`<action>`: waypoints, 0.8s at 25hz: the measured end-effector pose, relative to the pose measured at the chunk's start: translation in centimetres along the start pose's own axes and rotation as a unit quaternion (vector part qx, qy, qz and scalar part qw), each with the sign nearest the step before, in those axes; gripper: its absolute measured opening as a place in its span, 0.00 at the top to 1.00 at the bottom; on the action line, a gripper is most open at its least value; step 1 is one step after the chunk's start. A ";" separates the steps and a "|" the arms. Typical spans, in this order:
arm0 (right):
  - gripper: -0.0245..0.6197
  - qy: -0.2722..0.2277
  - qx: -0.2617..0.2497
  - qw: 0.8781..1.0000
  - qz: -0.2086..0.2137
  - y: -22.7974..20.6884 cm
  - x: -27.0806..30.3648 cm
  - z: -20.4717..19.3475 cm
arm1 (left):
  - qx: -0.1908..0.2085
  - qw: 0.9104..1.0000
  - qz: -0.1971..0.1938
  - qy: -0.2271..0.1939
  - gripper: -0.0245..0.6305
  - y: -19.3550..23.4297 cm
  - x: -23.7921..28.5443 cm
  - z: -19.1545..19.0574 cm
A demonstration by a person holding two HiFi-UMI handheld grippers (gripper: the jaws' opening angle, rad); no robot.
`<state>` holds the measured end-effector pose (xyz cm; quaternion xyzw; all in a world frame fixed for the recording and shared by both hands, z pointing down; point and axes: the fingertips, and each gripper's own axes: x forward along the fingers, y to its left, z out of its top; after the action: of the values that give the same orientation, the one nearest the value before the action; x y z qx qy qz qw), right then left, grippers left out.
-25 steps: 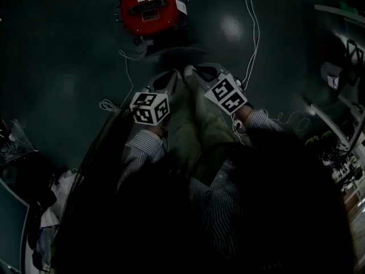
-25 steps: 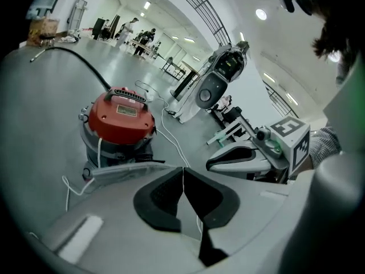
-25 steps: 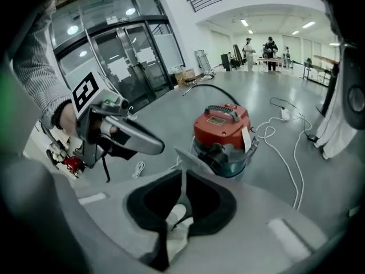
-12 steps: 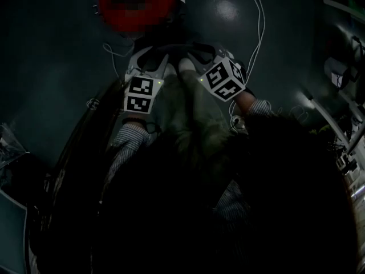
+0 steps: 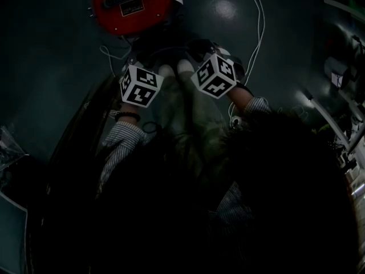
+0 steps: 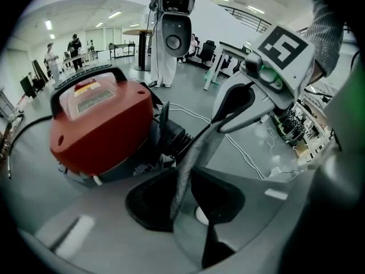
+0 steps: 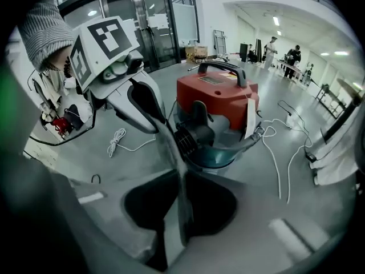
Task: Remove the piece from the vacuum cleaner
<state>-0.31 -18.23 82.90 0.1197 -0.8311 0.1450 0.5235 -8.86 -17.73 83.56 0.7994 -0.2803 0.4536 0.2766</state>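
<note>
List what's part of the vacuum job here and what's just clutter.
Job:
- red vacuum cleaner
- black ribbed fitting at its front, likely the piece to remove

Lying about:
- loose white cable on the floor
- coiled white cord
- white robot behind
- people in the background

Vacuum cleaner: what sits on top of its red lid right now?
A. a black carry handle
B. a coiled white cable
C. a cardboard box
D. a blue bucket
A: in the right gripper view the vacuum cleaner has a black carry handle arching over its red lid, and no cable, bucket or box rests there.
</note>
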 end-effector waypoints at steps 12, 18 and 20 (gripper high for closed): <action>0.92 0.011 0.012 0.999 0.035 1.8 -0.9 -0.4 | -0.037 0.999 -0.025 0.001 0.90 -2.5 -0.8 -1.1; 0.92 0.020 0.005 0.999 0.035 3.4 -2.1 -1.3 | -0.061 0.997 -0.050 0.010 0.90 -5.6 -1.6 -2.8; 0.92 0.021 0.004 0.999 0.034 3.9 -2.8 -1.4 | -0.073 0.996 -0.052 0.006 0.90 -6.4 -2.2 -2.7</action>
<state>0.71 -13.92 80.47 0.0909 -0.8227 0.1686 0.5352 -6.88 -10.99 81.61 0.7881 -0.2693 0.4214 0.3589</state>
